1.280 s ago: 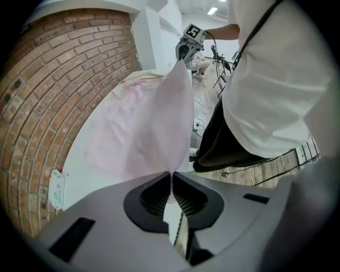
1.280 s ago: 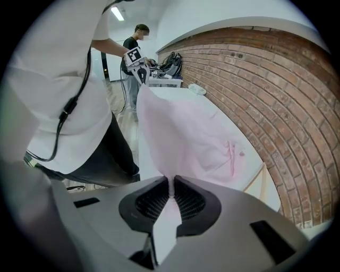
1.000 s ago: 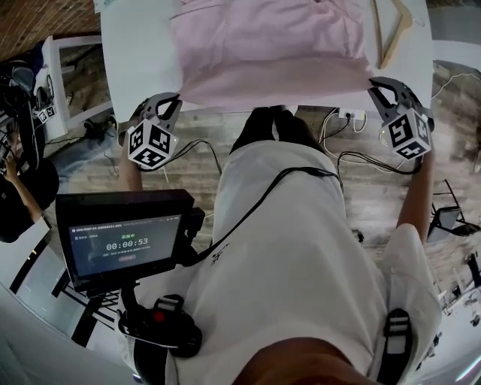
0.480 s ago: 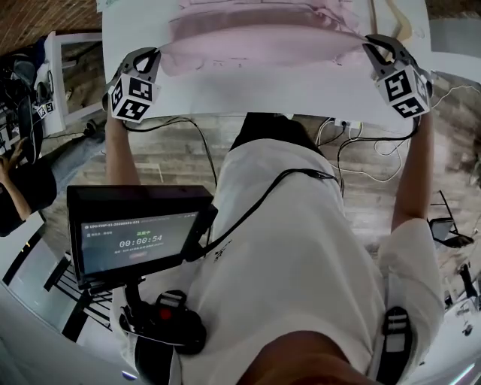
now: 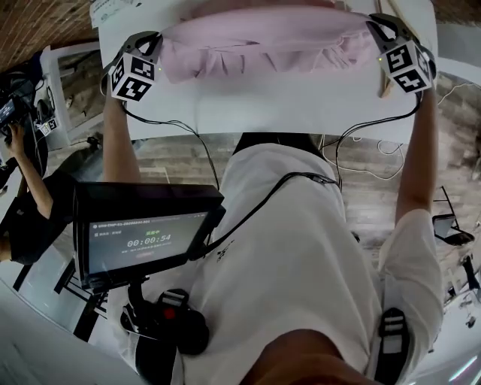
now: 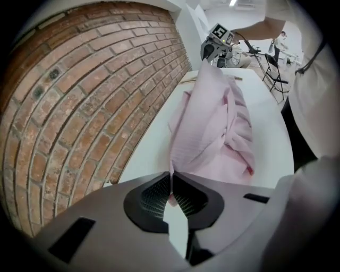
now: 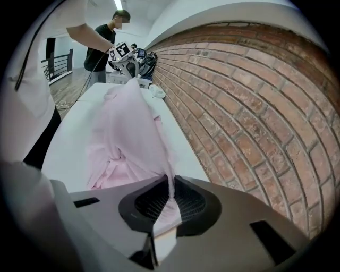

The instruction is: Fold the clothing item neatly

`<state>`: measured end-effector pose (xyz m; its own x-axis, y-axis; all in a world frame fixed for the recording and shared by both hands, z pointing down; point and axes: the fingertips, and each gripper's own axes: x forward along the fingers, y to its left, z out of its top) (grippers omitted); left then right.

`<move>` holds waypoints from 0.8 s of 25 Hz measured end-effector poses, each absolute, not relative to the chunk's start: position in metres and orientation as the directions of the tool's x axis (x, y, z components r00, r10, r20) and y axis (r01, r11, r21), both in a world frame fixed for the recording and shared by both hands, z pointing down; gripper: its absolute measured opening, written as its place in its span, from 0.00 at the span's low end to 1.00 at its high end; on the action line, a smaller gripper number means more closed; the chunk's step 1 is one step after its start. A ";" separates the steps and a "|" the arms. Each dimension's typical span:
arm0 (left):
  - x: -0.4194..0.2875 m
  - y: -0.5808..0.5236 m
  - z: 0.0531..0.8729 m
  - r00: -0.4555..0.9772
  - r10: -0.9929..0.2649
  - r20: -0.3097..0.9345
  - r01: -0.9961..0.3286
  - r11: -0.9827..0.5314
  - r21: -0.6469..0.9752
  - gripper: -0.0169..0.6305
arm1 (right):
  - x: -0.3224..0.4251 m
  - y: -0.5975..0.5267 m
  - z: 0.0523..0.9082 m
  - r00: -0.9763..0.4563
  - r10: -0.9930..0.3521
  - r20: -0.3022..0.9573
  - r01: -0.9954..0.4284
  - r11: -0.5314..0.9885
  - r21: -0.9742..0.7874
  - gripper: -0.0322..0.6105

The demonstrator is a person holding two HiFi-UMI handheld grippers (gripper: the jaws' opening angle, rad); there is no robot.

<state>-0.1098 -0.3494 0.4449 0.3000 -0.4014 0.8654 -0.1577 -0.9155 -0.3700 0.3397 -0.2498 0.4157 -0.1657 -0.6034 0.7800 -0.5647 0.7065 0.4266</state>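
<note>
A pink garment (image 5: 263,45) lies bunched across the far part of the white table (image 5: 285,105). My left gripper (image 5: 159,43) holds its left end and my right gripper (image 5: 373,27) its right end, so a lifted edge stretches between them. In the left gripper view the jaws (image 6: 171,183) are shut on a thin pink edge, and the cloth (image 6: 212,133) runs off toward the other gripper (image 6: 213,45). The right gripper view shows the same: jaws (image 7: 171,196) shut on the pink edge, the cloth (image 7: 127,138) draping down to the table.
A brick wall (image 6: 79,95) runs along the table's far side. A wooden hanger (image 5: 386,86) lies by the right gripper and some paper (image 5: 113,9) at the far left corner. A screen rig (image 5: 143,241) hangs at my chest. Another person (image 5: 22,195) sits at the left.
Both grippers have moved away from me, from the table's near edge to its far part. The garment's near edge came with them and now lies over the rest of the cloth.
</note>
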 end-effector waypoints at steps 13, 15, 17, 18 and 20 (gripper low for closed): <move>-0.098 -0.445 0.509 0.277 -0.327 0.904 -0.134 -0.944 -0.300 0.05 | 0.349 -0.333 0.475 -0.114 -0.570 0.814 -0.597 0.694 0.402 0.11; -0.092 -0.450 0.515 0.267 -0.326 0.907 -0.132 -0.945 -0.301 0.05 | 0.356 -0.337 0.482 -0.103 -0.565 0.818 -0.601 0.691 0.401 0.11; -0.084 -0.451 0.526 0.252 -0.318 0.914 -0.134 -0.947 -0.293 0.05 | 0.364 -0.335 0.494 -0.087 -0.550 0.831 -0.595 0.698 0.399 0.11; -0.081 -0.450 0.534 0.243 -0.316 0.917 -0.135 -0.947 -0.291 0.05 | 0.366 -0.334 0.501 -0.082 -0.543 0.836 -0.586 0.705 0.400 0.11; -0.080 -0.449 0.549 0.227 -0.339 0.913 -0.128 -0.940 -0.317 0.05 | 0.365 -0.335 0.516 -0.073 -0.534 0.842 -0.573 0.714 0.403 0.11</move>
<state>-0.0796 -0.4492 0.5490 0.2273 -0.3389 0.9130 -0.1282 -0.9397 -0.3169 0.3652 -0.3346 0.5160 -0.0729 -0.5345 0.8420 -0.5729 0.7135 0.4033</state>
